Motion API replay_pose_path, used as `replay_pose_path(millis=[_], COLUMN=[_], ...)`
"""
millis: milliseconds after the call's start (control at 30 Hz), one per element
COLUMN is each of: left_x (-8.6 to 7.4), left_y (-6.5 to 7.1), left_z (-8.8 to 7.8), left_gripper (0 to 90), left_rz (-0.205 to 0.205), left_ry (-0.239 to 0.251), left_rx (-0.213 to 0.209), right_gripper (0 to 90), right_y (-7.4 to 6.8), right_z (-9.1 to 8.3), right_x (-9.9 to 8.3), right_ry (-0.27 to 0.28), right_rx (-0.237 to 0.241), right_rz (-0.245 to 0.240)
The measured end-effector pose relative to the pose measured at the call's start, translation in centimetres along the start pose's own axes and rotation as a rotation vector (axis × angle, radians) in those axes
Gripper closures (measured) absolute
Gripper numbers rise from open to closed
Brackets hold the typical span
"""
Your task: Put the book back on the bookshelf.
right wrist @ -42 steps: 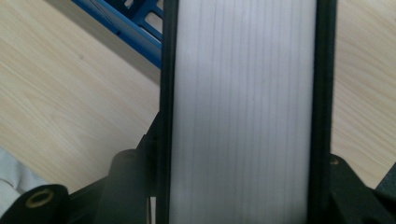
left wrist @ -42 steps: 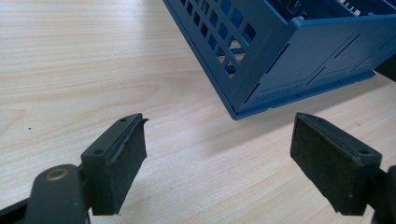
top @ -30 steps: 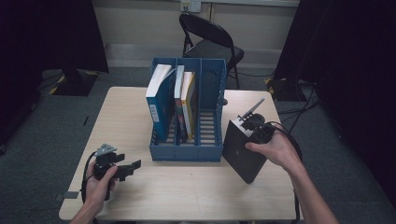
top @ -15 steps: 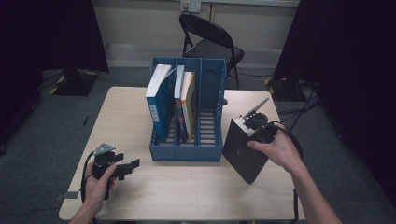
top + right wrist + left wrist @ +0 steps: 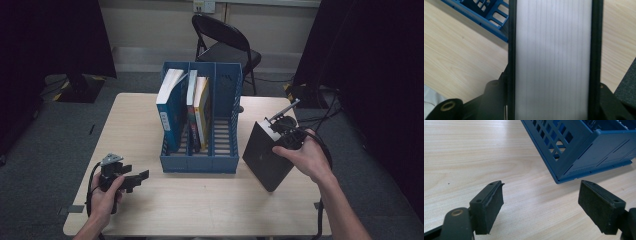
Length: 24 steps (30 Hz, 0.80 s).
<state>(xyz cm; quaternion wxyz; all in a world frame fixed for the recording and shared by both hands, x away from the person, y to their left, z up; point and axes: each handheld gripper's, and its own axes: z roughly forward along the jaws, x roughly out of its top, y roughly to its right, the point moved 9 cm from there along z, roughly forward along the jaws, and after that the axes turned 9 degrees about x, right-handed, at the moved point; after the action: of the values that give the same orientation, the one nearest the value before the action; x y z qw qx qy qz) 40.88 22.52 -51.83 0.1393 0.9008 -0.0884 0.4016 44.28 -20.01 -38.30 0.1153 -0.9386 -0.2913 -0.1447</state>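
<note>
our right gripper (image 5: 280,136) shows in the high view clamped on the top of a thick black book (image 5: 265,155), our right hand (image 5: 306,159) wrapped around its body. we see the black book standing tilted on its lower edge on the table (image 5: 210,200), just beside the right side of the blue file rack (image 5: 200,160); whether the two touch we cannot tell. the rack has three upright compartments. the left one holds a blue-covered book (image 5: 170,107) leaning with its white page edge upward, the middle one holds two slimmer books (image 5: 197,110), one with a yellow cover, and the right compartment (image 5: 226,125) shows bare slats. our left gripper (image 5: 141,177) sits low over the near left part of the table, held in our left hand (image 5: 106,192), its jaws spread and nothing between them. a black folding chair (image 5: 225,42) stands beyond the far edge of the table.

from the left gripper view we see the two black pads (image 5: 491,207) standing wide apart over bare wood, gripping nothing. the slatted corner of the blue file rack (image 5: 584,152) lies ahead and to the right of them, apart from both pads.

from the right gripper view we see the black book (image 5: 552,60) edge-on, its white pages running up the middle between two dark covers. the jaws sit tight against those covers on either side, roughly half spread by the book's thickness. a piece of the blue file rack (image 5: 486,15) shows at upper left, with the wooden table (image 5: 456,57) below it.
</note>
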Motion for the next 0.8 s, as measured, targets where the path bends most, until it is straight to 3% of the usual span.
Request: replay_pose_path(millis=[467, 667, 800], left_x=[0.0, 0.0, 0.0], left_y=[-0.1, -0.1, -0.1], left_z=[-0.1, -0.1, -0.1], left_gripper=[20.1, 20.1, 20.2], left_rz=[-0.001, -0.008, -0.008], left_ry=[0.002, 0.005, 0.003], left_rx=[0.002, -0.006, -0.004], right_gripper=[53.8, 53.8, 53.8], right_y=[-0.3, -0.6, -1.0], right_z=[-2.7, -4.7, -5.7], right_x=[1.7, 2.4, 2.9], right_ry=[0.060, 0.112, 0.117], right_rx=[-0.015, -0.013, -0.034], right_rz=[-0.004, -0.006, -0.018])
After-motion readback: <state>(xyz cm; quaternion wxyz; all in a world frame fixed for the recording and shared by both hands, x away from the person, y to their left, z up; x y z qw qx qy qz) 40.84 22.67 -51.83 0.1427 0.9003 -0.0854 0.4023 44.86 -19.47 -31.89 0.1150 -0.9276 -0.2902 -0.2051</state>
